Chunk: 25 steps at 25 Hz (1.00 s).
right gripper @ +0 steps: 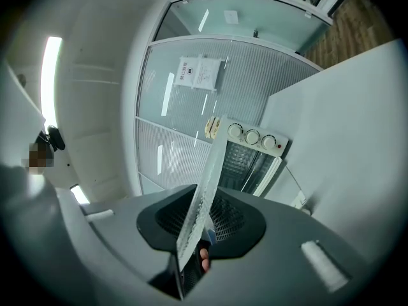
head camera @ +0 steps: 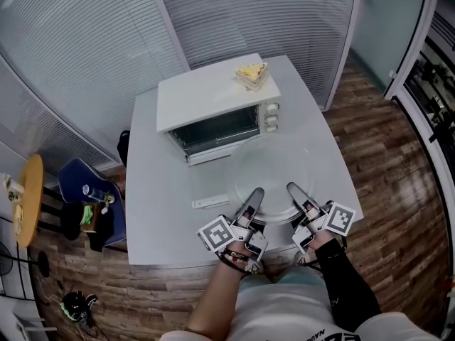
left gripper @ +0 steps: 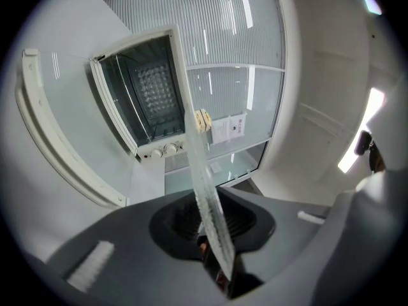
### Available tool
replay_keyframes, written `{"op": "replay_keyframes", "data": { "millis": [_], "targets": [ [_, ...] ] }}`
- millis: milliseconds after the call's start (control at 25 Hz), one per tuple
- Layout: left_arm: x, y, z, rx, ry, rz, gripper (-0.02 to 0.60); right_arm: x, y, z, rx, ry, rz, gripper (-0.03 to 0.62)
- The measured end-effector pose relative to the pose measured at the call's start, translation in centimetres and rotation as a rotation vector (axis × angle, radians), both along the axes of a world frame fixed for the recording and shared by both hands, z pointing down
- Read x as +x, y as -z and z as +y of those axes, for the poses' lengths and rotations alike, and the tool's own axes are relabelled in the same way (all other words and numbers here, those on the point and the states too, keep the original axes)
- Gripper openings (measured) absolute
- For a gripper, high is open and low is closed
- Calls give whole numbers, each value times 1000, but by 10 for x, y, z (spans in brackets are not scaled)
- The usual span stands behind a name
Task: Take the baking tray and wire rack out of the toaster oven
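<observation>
A pale, shallow baking tray hangs over the white table, in front of the toaster oven. My left gripper is shut on the tray's near left rim. On its near right rim my right gripper is shut as well. In each gripper view the tray shows edge-on as a thin strip clamped between the jaws. The oven door lies open, and the cavity looks dark. I cannot make out a wire rack inside.
A yellow piece of food sits on top of the oven. A small white handle piece lies on the table left of my left gripper. A blue chair and a round stool stand left of the table. Glass partitions close off the back.
</observation>
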State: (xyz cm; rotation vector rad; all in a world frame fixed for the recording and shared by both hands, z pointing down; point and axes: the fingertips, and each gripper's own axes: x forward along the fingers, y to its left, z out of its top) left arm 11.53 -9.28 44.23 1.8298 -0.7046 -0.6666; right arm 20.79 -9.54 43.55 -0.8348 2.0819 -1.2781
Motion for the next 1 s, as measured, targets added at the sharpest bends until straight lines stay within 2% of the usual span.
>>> {"op": "replay_keyframes", "data": {
  "millis": [480, 600, 1000],
  "targets": [
    [103, -21, 13, -44, 2, -6, 112, 103, -19, 12, -40, 12, 36, 61],
    [124, -33, 18, -76, 6, -12, 112, 124, -27, 15, -54, 18, 42, 61],
    [167, -68, 29, -143, 24, -21, 115, 167, -59, 24, -109, 32, 43, 63]
  ]
}}
